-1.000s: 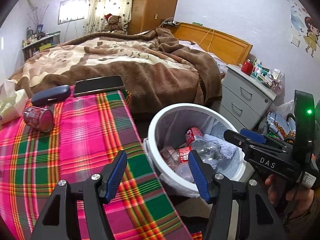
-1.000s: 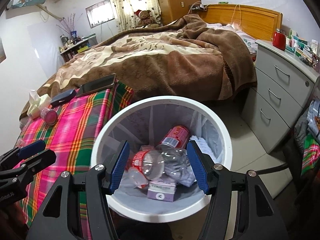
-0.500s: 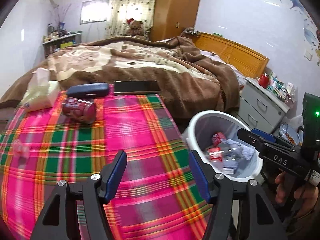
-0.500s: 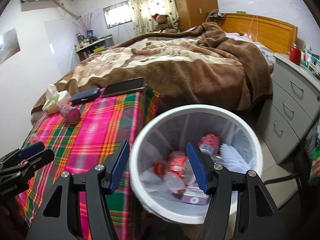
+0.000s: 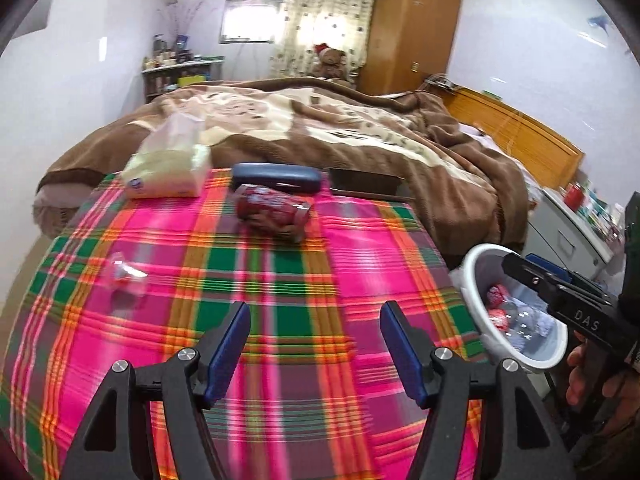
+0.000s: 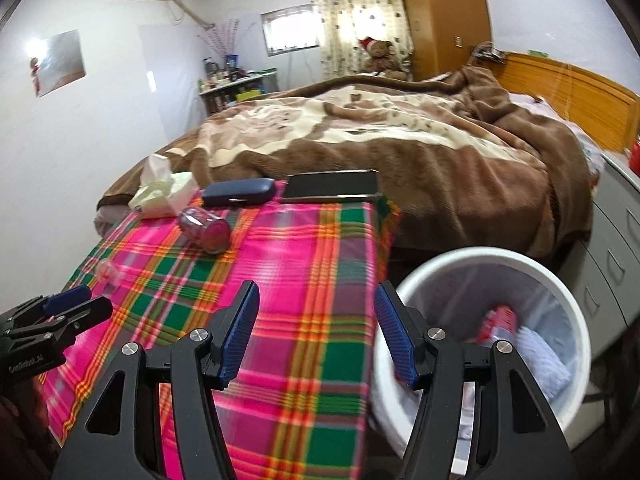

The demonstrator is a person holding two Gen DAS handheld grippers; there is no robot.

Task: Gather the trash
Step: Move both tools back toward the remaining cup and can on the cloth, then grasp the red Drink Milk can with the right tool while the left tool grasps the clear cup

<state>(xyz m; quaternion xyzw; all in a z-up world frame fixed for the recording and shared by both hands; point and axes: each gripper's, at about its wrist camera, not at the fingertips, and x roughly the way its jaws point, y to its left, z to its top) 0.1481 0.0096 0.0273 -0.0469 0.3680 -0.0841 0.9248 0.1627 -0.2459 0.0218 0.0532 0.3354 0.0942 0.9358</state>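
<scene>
A crushed red can lies on its side on the plaid tablecloth, towards the far end. A small clear wrapper lies nearer, on the cloth's left. The white trash bin stands on the floor off the table's right edge, with bottles, cans and a white cloth inside. My left gripper hovers over the middle of the cloth, its jaws opening with nothing between them. My right gripper is open and empty above the table's right edge, beside the bin.
At the table's far edge lie a tissue pack, a dark blue glasses case and a black tablet. A bed with a brown blanket lies beyond. A grey nightstand stands right of the bin.
Both views have swung left from the bin onto the table. The can and wrapper now sit ahead of the left gripper. The bin has slid to the right side of both views.
</scene>
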